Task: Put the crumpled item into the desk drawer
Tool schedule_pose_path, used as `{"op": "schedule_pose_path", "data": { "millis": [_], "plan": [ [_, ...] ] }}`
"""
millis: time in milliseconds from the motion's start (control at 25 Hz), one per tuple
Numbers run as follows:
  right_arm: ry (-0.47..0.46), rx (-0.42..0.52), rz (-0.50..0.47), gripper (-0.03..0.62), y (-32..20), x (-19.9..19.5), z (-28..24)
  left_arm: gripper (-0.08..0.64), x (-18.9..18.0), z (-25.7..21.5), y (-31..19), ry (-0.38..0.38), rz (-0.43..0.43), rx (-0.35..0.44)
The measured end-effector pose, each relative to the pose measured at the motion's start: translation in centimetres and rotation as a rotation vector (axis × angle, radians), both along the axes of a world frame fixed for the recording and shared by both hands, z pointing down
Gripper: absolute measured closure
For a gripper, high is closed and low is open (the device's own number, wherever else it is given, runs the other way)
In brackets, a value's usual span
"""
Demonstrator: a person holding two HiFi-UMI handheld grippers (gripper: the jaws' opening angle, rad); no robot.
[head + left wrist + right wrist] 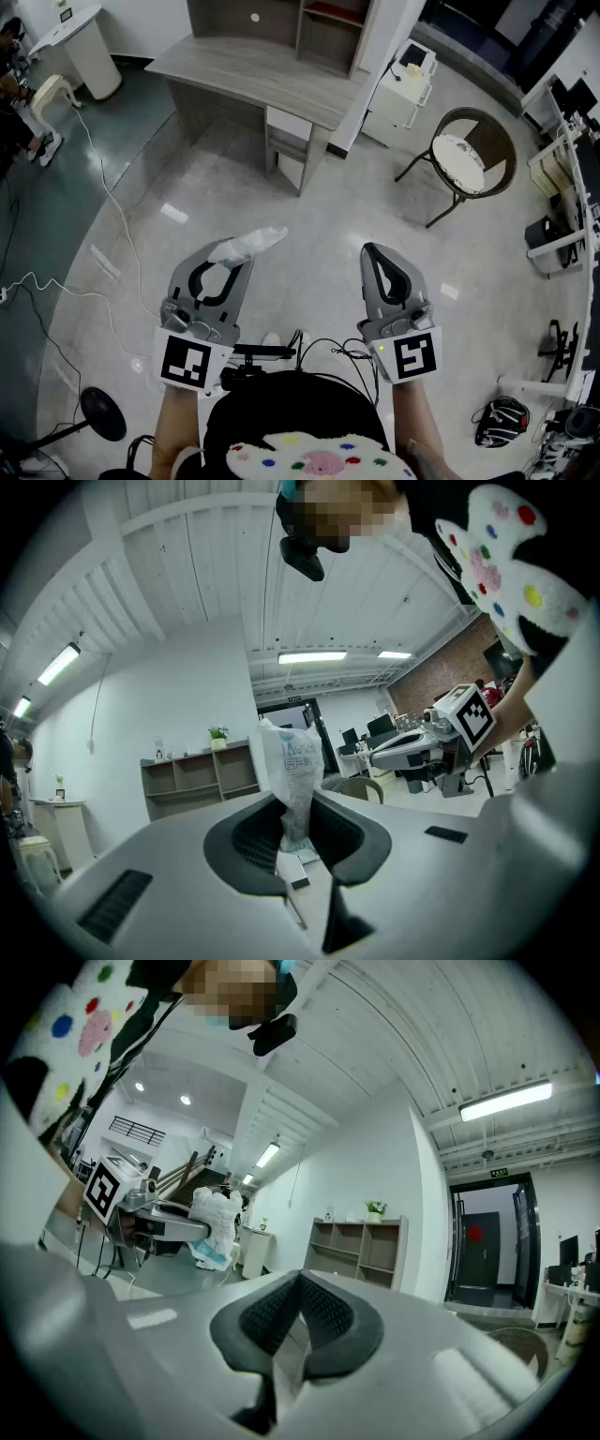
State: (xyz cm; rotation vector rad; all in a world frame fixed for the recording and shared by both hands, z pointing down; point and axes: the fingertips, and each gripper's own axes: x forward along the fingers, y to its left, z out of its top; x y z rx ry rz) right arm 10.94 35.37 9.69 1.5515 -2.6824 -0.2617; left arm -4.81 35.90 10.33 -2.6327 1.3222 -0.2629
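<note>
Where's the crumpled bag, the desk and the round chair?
crumpled bag (246, 244), head view, middle of the white plastic.
desk (253, 67), head view, bare wooden top.
round chair (459, 159), head view, white seat cushion.

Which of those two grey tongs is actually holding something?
The left tongs: a crumpled white plastic bag with blue print is pinched between them. The right tongs are closed on nothing.

1. The left tool and the right tool have smooth grey shells, with black ribbed pads lining the jaws.
2. Each bears a white cube printed with a black square marker.
3. Thin black cables loop between them.
4. The person wears a black top with a white plush piece dotted in several colours.
</note>
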Motion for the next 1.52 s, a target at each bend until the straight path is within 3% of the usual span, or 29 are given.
{"op": "schedule_pose_path", "data": {
  "millis": [960, 1280, 1520],
  "plan": [
    [0.009, -0.018, 0.016, 0.584, -0.1, -1.1, 0.4, 0.497, -1.4, -0.1, -0.4, 0.009, 0.011, 0.009],
    [-0.001, -0.008, 0.026, 0.584, -0.5, -2.7, 0.0, 0.497, -3.9, -0.7, -0.5, 0.038, -0.007, 0.019],
    [0.02, -0.005, 0.039, 0.584, 0.2, -4.3, 0.2, 0.497, -5.0, -1.1, -0.5, -0.028, 0.047, 0.07]
  ]
}}
